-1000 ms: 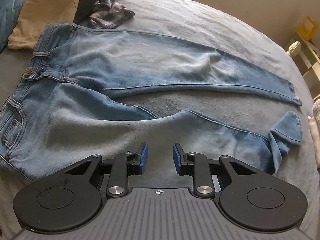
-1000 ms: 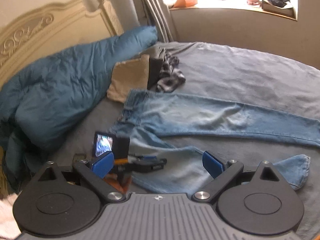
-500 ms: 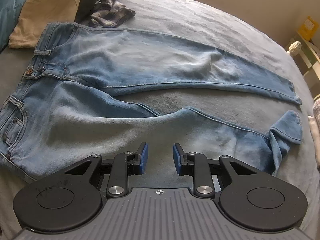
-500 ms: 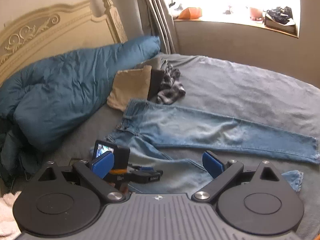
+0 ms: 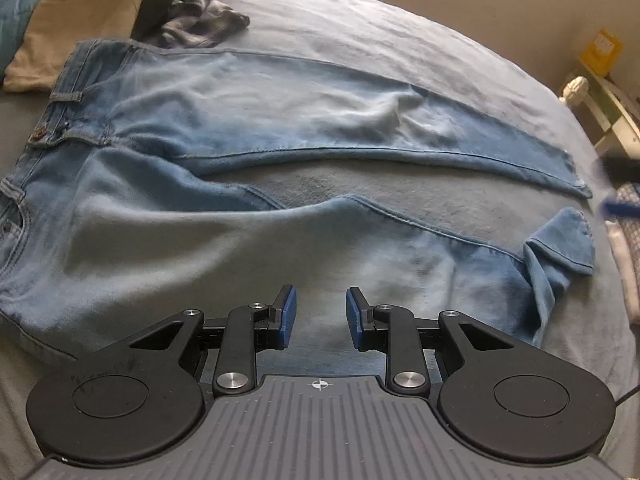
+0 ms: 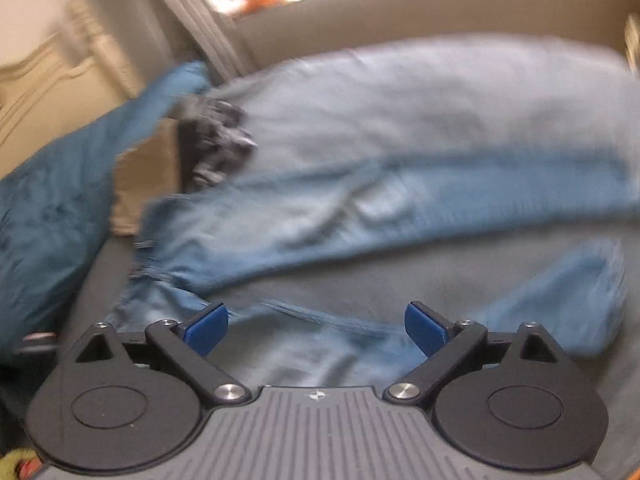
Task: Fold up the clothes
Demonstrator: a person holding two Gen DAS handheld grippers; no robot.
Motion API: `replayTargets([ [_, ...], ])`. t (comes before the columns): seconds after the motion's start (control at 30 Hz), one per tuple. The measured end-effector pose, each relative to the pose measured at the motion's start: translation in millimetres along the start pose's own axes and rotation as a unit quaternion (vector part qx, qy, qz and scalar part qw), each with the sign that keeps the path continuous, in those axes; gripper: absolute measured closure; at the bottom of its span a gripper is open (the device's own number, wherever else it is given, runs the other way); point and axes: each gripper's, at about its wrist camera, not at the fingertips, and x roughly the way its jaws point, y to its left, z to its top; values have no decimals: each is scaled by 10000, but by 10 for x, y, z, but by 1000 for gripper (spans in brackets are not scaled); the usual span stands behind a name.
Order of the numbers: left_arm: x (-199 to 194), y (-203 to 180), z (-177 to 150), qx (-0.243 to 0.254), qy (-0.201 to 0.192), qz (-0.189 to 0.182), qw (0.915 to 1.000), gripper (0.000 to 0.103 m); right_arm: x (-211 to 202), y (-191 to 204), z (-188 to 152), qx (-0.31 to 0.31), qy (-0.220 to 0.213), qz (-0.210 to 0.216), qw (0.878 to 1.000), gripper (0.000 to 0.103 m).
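Light blue jeans (image 5: 280, 120) lie flat on the grey bed, waistband at the left and legs running right. The far leg is straight. The near leg's cuff (image 5: 560, 248) is folded over on itself. My left gripper (image 5: 318, 314) hovers low over the near leg's thigh, open by a narrow gap with nothing between the pads. In the blurred right wrist view, my right gripper (image 6: 316, 322) stands wide open above the jeans (image 6: 360, 208), near the crotch and near leg, holding nothing. A blurred blue shape (image 5: 618, 208) shows at the right edge of the left wrist view.
A tan garment (image 5: 80, 20), a black one and a plaid one (image 5: 200, 28) lie beyond the waistband. A blue duvet (image 6: 52, 208) is heaped at the left, against a cream headboard (image 6: 48, 76). Pale cloth (image 5: 624, 256) sits at the bed's right edge.
The right gripper has swung fast to the right and down toward the jeans, blurring its view; the left gripper has dropped out of that view. The left gripper has barely shifted. The jeans lie as before.
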Motion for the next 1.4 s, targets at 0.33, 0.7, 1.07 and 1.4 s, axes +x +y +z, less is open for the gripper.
replayTargets([
  [0.33,26,364,-223,-612,-119,100,9980,76,481,-348,-750,598,-214,-348,9974,23],
  [0.7,-174,950,-524,-1524,-468,-51,9872,76,488,517,-1080,-1431,-61,-29,9897,24],
  [1.07,-585,1756,-754,-2786,-1275,333,9513,74,390,1269,-1659,-4131,-241,180,9102,27],
  [1.4,-600,2436,-688,-3804,-1563,841,9076,73,515,1291,-1956,-5104,43,-266,8595,36],
])
